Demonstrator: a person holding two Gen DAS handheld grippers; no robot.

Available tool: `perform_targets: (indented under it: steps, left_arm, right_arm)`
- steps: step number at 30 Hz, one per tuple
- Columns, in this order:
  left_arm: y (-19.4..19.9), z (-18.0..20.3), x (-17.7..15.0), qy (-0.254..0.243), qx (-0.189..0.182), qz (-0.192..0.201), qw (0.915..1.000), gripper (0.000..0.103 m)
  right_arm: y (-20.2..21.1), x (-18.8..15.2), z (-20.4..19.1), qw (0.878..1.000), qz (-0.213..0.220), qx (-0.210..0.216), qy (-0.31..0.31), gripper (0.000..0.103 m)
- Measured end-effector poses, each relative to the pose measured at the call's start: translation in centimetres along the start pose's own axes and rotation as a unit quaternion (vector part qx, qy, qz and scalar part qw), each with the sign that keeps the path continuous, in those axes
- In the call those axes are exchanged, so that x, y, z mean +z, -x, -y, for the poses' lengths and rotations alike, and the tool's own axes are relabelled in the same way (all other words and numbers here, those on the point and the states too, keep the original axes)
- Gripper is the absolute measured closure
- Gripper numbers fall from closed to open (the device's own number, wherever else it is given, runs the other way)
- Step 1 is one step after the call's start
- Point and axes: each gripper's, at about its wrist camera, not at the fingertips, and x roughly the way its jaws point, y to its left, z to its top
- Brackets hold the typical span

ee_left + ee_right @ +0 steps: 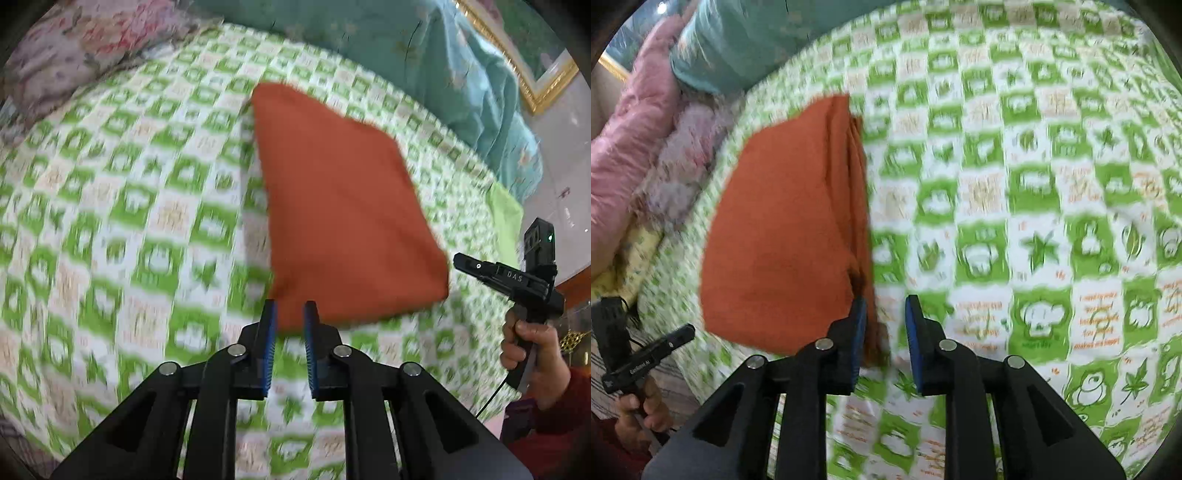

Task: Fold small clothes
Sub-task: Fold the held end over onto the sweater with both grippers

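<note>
1. Here the orange cloth (343, 206) lay folded flat on the checked bed sheet (129, 206), probably so that its layers kept together.
2. The left claw (290, 321) stood narrowly open just before the cloth's near edge, and nothing was between its pads.
3. The right claw (886, 314) was a little open too, beside the cloth's layered edge; its left pad seemed close to the fabric, but it gripped nothing.

Bright even light; heavy motion blur; fisheye bending, dark corners.
</note>
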Motion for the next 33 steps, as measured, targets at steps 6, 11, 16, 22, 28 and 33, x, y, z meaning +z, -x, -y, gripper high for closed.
perform_targets:
  steps: [6, 11, 16, 22, 28, 33]
  left_arm:
    - [-2.6, 1.2, 4.9, -0.008, -0.017, 0.017, 0.9997, 0.083]
    - [-4.9, 2.0, 6.1, -0.018, -0.027, 0.003, 0.9995, 0.083]
    - [-7.1, 1.9, 5.1, -0.045, -0.028, -0.027, 0.9982, 0.085]
    - [-9.4, 0.0, 4.8, -0.014, -0.035, -0.03, 0.9988, 0.094]
    - [-6.6, 1.9, 3.9, -0.05, -0.012, -0.019, 0.9985, 0.086]
    - [-4.3, 2.3, 1.6, -0.058, -0.021, -0.013, 0.998, 0.084]
  right_arm:
    - [-2.8, 4.4, -3.4, 0.999, 0.008, 0.017, 0.033, 0.079]
    - [-7.5, 6.1, -3.8, 0.999, -0.026, 0.004, 0.037, 0.079]
    - [-7.1, 6.0, -3.2, 0.999, -0.013, -0.011, 0.034, 0.095]
    - [-9.0, 5.9, -1.8, 0.999, -0.022, -0.027, 0.018, 0.095]
    - [-5.4, 5.2, -2.4, 1.0, 0.01, 0.002, 0.02, 0.094]
    - [-2.0, 2.1, -4.8, 0.996, 0.021, 0.051, 0.068, 0.094]
